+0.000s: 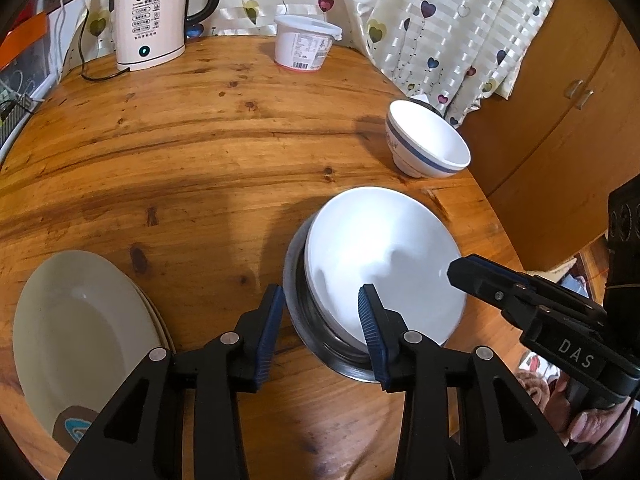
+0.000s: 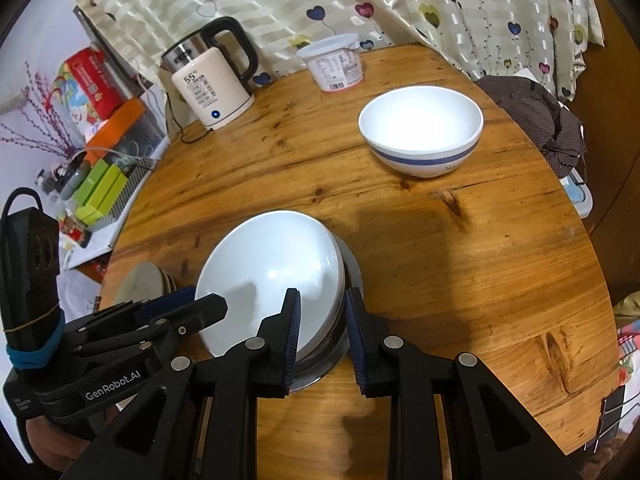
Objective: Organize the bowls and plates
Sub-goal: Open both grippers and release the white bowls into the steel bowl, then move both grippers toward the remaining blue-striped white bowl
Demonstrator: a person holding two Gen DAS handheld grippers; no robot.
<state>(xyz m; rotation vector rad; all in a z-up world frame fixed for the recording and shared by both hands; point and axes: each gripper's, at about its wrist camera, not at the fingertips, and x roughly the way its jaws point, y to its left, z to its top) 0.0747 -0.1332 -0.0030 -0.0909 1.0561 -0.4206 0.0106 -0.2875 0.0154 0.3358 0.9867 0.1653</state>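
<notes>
We see a white bowl (image 1: 384, 264) nested at a tilt inside a steel bowl (image 1: 304, 320), the pair standing on the round wooden counter (image 1: 192, 152) near its right edge. Our left tongs (image 1: 322, 316) are spread, one finger outside the steel bowl's wall and the other over the white bowl's inside, neither pad pressing. Our right tongs (image 2: 322, 328) straddle the opposite rim of the stack, fingers close to it on either side, yet we cannot tell whether they actually pinch it. Farther back sits a white bowl with a blue band (image 2: 420, 132), well apart from the stack. To the left, a stack of pale plates (image 1: 84, 336) rests at the counter's near edge. At the far side stand a kettle (image 1: 148, 28) and a lidded plastic tub (image 1: 304, 42), before a heart-patterned curtain (image 1: 420, 12).
</notes>
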